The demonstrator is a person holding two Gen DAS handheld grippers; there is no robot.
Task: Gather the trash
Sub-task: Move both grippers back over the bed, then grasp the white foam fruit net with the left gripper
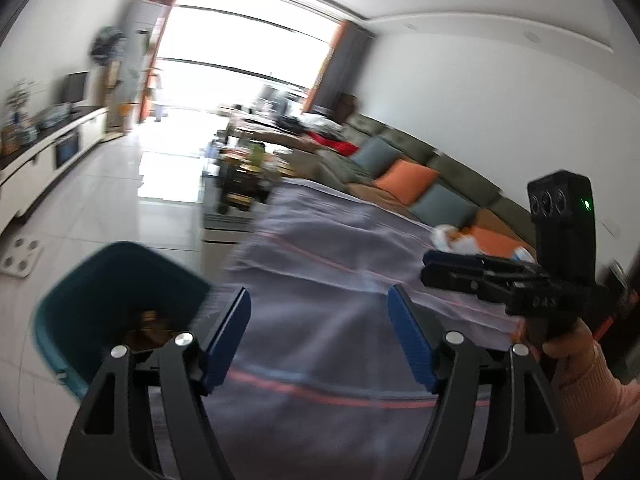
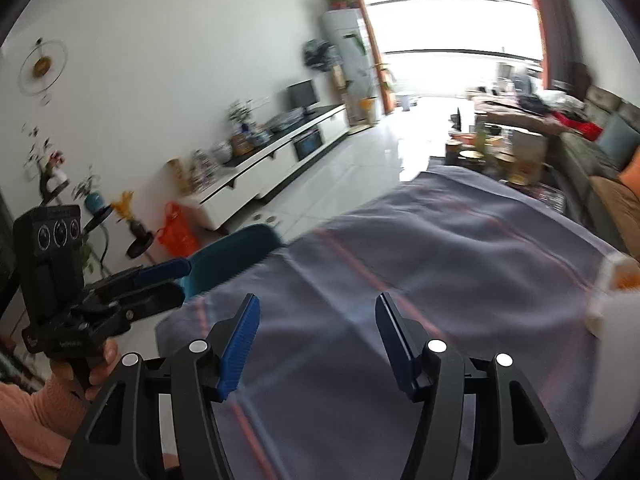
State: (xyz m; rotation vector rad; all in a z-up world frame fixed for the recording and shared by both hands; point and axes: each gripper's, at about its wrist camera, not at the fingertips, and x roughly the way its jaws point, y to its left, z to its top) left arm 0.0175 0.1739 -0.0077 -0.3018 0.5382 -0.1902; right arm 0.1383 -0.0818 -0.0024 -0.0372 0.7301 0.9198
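My left gripper (image 1: 320, 320) stands open over the table's striped grey cloth (image 1: 320, 240), nothing between its blue pads. A teal bin (image 1: 112, 292) sits just left of it beside the table edge, with brown scraps (image 1: 148, 322) inside. My right gripper (image 2: 316, 320) is open too and holds nothing above the same cloth (image 2: 400, 260). From the left wrist view the right gripper (image 1: 428, 267) hovers near a crumpled white and orange wrapper (image 1: 452, 240) on the table's far right. That wrapper (image 2: 616, 280) is blurred at the right edge of the right wrist view, where the left gripper (image 2: 178, 282) is near the bin (image 2: 236, 252).
A sofa (image 1: 420, 176) with orange and blue cushions runs along the right. A cluttered coffee table (image 1: 248, 172) stands beyond the cloth. A white TV cabinet (image 2: 272, 160) lines the left wall, with an orange plastic bag (image 2: 176, 232) on the tiled floor (image 2: 360, 160) near it.
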